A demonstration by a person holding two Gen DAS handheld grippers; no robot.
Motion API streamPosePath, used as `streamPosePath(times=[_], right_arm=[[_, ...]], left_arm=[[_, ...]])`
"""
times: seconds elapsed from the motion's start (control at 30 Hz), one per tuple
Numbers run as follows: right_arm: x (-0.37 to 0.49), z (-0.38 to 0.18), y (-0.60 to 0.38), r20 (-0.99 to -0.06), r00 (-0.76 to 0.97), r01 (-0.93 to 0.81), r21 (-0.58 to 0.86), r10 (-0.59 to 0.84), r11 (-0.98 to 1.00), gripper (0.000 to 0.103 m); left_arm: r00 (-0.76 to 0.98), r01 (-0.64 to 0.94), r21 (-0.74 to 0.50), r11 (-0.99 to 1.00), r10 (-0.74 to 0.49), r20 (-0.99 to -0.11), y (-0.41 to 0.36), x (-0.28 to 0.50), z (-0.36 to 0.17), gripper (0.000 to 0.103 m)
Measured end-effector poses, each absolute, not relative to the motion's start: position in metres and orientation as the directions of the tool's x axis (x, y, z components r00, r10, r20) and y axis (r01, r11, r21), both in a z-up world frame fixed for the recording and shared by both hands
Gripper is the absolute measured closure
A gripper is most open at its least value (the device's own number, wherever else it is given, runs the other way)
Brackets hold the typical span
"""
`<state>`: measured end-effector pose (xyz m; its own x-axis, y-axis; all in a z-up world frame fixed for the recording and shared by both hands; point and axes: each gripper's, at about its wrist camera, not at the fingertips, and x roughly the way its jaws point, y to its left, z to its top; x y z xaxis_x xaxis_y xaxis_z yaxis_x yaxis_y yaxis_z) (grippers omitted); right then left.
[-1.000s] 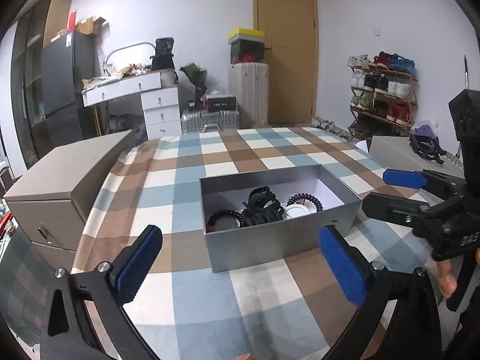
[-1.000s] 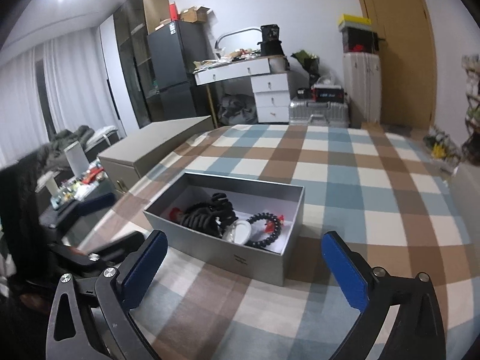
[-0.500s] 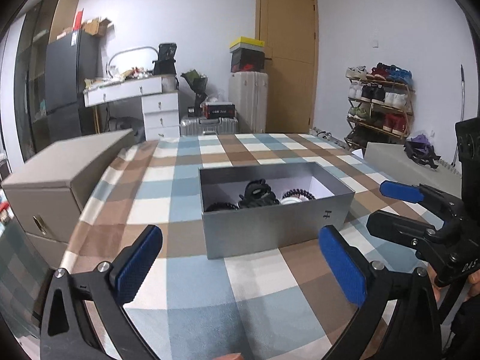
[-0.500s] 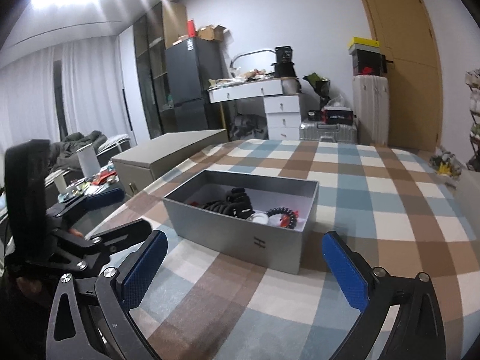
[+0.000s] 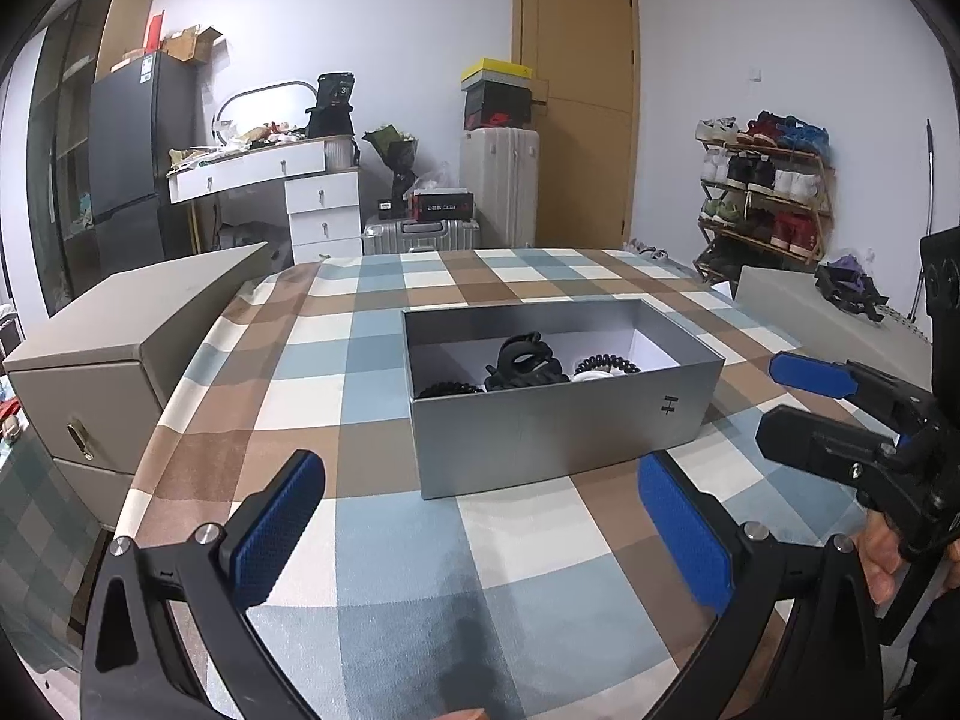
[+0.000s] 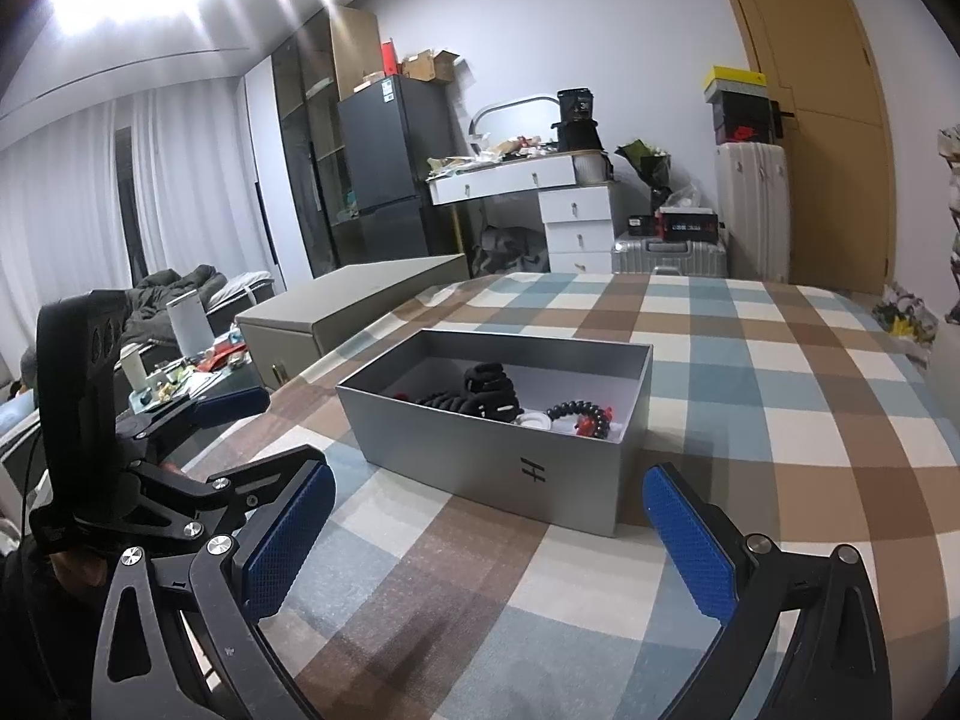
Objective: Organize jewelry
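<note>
An open grey box stands on the checked tablecloth and holds a black claw clip, black coil hair ties and a white piece. In the right wrist view the box shows the clip, a coil tie with red bits and a white ring. My left gripper is open and empty, low over the cloth in front of the box. My right gripper is open and empty, near the box's right front corner. Each gripper shows in the other's view.
A beige drawer chest stands at the table's left edge; it also shows in the right wrist view. A beige lid-like box lies to the right. The checked cloth covers the table. Behind are a desk, suitcases, a shoe rack and a door.
Both grippers have dropped lower toward the table, so the box is now seen more from the side. Nothing was taken hold of; the box's contents have not moved.
</note>
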<state>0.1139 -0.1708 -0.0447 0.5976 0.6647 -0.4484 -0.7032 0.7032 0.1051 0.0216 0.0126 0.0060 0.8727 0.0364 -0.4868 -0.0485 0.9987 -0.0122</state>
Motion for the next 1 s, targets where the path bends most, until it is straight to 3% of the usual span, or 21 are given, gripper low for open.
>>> streamPosePath(times=[1.0], right_arm=[[0.1169,-0.0465,-0.1726,-0.452,0.601,-0.694,0.115,0.659,0.711,0.0]], left_arm=[[0.86,-0.05,-0.001,0.999,0.042,-0.508,0.0139,0.0237,0.0038,0.001]])
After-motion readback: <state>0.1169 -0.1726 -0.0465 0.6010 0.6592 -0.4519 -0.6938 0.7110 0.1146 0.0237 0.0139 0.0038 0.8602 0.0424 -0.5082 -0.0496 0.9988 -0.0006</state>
